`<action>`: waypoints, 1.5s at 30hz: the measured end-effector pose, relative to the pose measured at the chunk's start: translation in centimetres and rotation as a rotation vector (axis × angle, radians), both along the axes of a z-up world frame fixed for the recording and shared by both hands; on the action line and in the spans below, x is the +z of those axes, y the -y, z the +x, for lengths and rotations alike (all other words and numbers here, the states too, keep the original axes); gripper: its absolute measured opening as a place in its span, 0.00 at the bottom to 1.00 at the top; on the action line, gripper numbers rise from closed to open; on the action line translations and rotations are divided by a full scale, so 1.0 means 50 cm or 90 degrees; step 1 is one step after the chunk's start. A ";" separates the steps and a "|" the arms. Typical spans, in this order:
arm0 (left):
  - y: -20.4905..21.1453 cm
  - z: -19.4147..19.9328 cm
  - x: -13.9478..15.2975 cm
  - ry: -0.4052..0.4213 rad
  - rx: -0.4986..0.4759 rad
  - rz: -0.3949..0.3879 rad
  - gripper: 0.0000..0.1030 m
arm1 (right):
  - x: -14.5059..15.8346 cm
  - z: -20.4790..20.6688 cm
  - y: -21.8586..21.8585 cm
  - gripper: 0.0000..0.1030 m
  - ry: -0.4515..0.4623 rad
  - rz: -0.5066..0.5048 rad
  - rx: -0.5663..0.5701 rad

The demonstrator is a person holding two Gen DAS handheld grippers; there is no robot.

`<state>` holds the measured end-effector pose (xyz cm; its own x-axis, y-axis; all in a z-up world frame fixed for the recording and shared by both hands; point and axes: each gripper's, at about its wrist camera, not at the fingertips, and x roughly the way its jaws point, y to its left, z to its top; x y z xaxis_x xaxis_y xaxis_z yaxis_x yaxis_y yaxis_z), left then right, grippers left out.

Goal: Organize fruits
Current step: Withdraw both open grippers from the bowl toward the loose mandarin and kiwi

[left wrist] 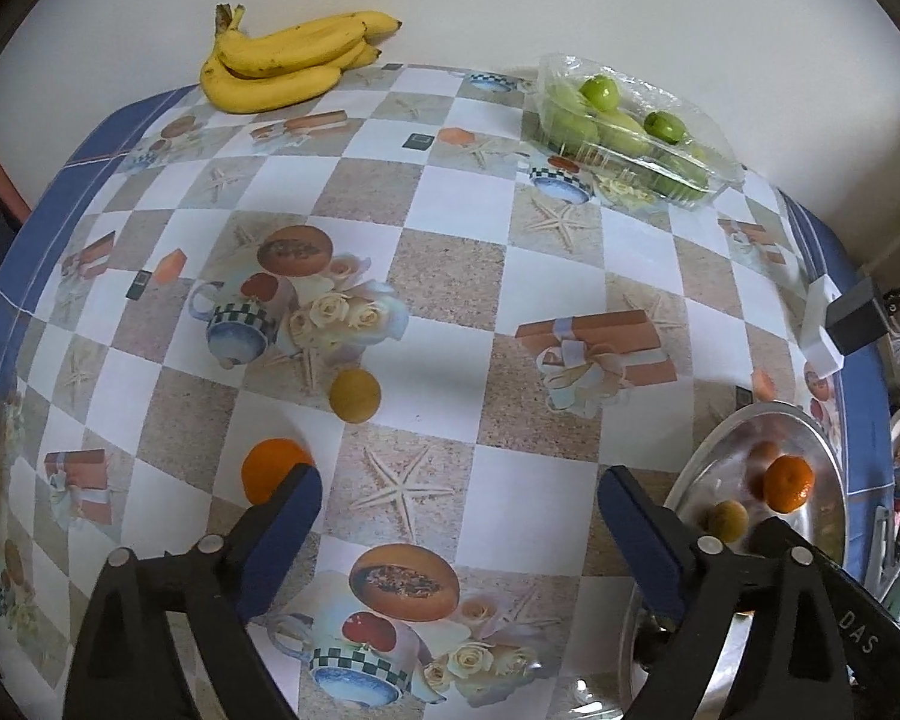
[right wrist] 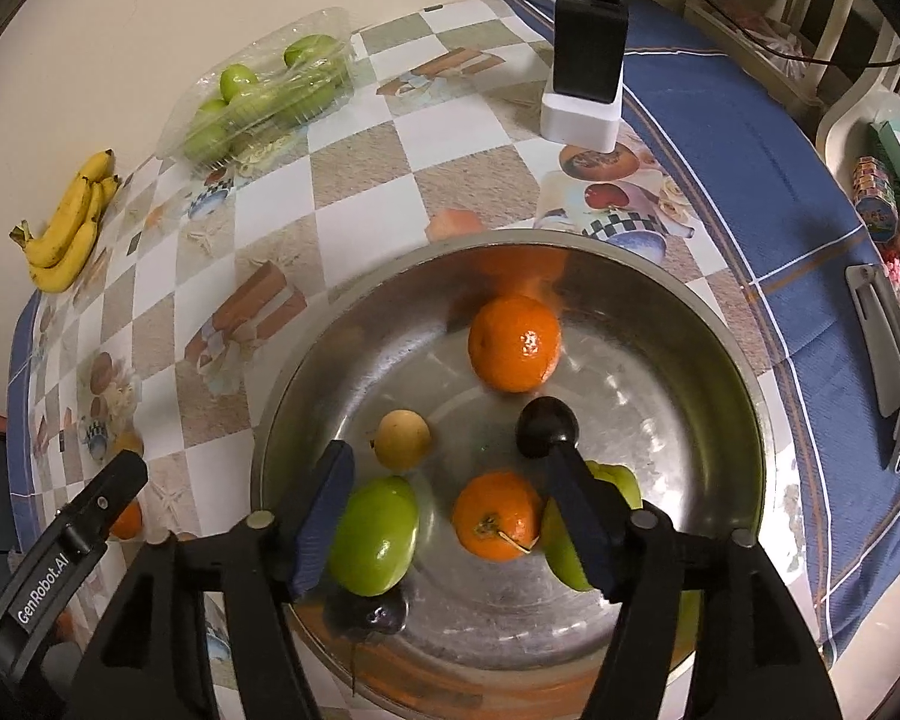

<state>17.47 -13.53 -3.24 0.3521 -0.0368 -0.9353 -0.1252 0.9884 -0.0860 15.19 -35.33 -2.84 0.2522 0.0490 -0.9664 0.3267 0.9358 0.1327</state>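
In the right wrist view my right gripper [right wrist: 456, 498] hangs open over a steel bowl [right wrist: 660, 348]. An orange [right wrist: 497, 515] lies in the bowl between its fingers with a gap on the left side. Also in the bowl are a second orange [right wrist: 515, 342], two green apples [right wrist: 375, 534] [right wrist: 621, 483], a small yellow fruit [right wrist: 403, 439] and a dark plum [right wrist: 547, 426]. In the left wrist view my left gripper [left wrist: 459, 516] stands wide open above the tablecloth with nothing between its fingers. An orange [left wrist: 273, 471] lies just outside its left finger, and a small yellow fruit [left wrist: 355, 394] lies beyond.
Bananas [left wrist: 288, 60] lie at the table's far edge by the wall. A clear plastic tray of green fruit [left wrist: 624, 126] sits at the far right. A black charger on a white block [right wrist: 588, 66] stands near the blue border. The bowl [left wrist: 720, 468] is right of my left gripper.
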 end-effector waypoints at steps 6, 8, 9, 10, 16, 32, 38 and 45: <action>-0.003 0.001 0.000 0.003 0.002 0.006 0.99 | -0.001 0.000 -0.003 0.79 0.008 0.005 0.007; -0.001 0.000 0.002 0.013 -0.003 0.016 1.00 | 0.000 0.002 -0.007 0.79 0.011 -0.001 0.013; 0.000 0.000 0.004 0.017 -0.006 0.024 1.00 | 0.001 0.002 -0.009 0.80 0.013 -0.011 0.015; 0.001 0.000 0.005 0.020 -0.009 0.031 1.00 | 0.000 0.003 -0.009 0.83 0.013 -0.014 0.016; -0.003 -0.001 0.011 0.038 -0.007 0.046 1.00 | 0.002 0.003 -0.008 0.99 0.021 -0.025 0.017; -0.024 0.001 0.014 0.040 -0.002 0.052 1.00 | 0.008 0.004 -0.014 0.99 0.032 -0.029 0.015; -0.058 0.004 0.017 0.039 0.009 0.050 1.00 | 0.011 0.008 -0.034 0.99 0.035 -0.017 0.027; -0.119 0.003 0.024 0.040 0.033 0.058 1.00 | 0.009 0.016 -0.076 0.99 0.033 -0.013 0.056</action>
<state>17.65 -7.61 -2.03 0.4090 0.0675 -0.9100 -0.1741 0.9847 -0.0052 16.01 -31.55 -2.40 0.2974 0.0542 -0.9532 0.2366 0.9630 0.1286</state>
